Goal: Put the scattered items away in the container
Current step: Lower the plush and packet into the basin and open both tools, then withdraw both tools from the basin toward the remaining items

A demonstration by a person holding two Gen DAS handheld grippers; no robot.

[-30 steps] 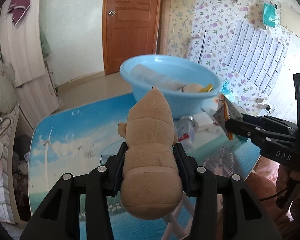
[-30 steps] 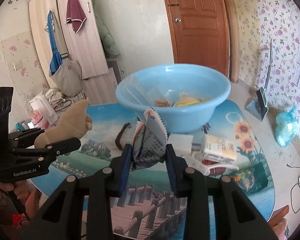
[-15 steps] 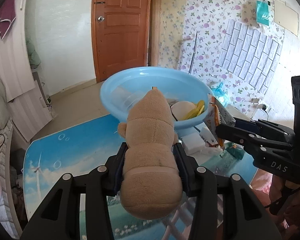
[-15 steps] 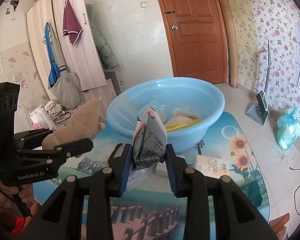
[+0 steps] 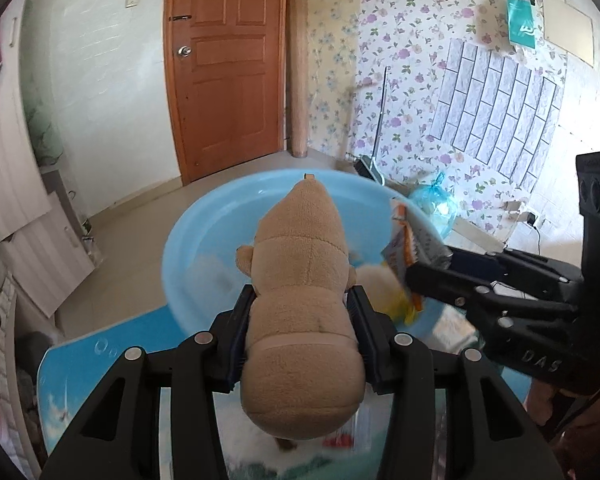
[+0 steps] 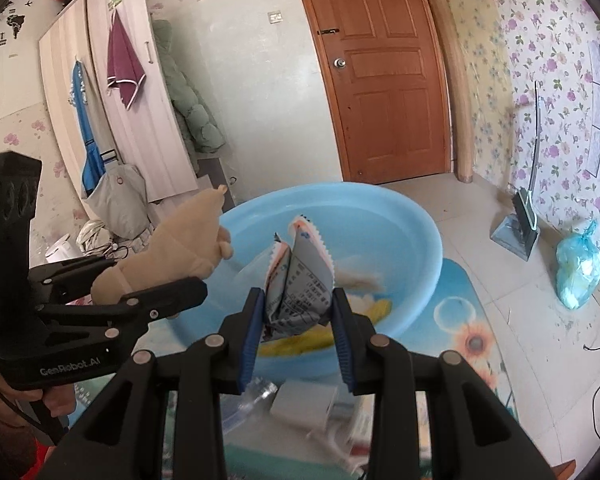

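A tan plush toy (image 5: pixel 300 300) is clamped in my left gripper (image 5: pixel 300 320), its head reaching over the near rim of the light blue basin (image 5: pixel 220 224). In the right wrist view the plush toy (image 6: pixel 172 256) and the left gripper (image 6: pixel 148 292) hang at the basin's left rim. My right gripper (image 6: pixel 296 320) is shut on a crumpled grey snack packet (image 6: pixel 300 284), held above the basin (image 6: pixel 380 216). The same packet (image 5: pixel 408 244) shows at the right in the left wrist view, in the right gripper (image 5: pixel 424 276). A yellow item (image 6: pixel 300 344) and a pale lump (image 6: pixel 360 276) lie inside the basin.
The basin stands on a table (image 5: pixel 84 364) with a blue printed cover. A white box (image 6: pixel 304 400) and other small items lie on the table below my right gripper. A blue plastic bag (image 6: pixel 580 268) and a dustpan (image 6: pixel 516 228) sit on the floor at right. A wooden door (image 5: pixel 228 64) is behind.
Both grippers have moved forward and up towards the basin with their loads. The plush toy and the packet now hang over the basin's rim instead of over the table.
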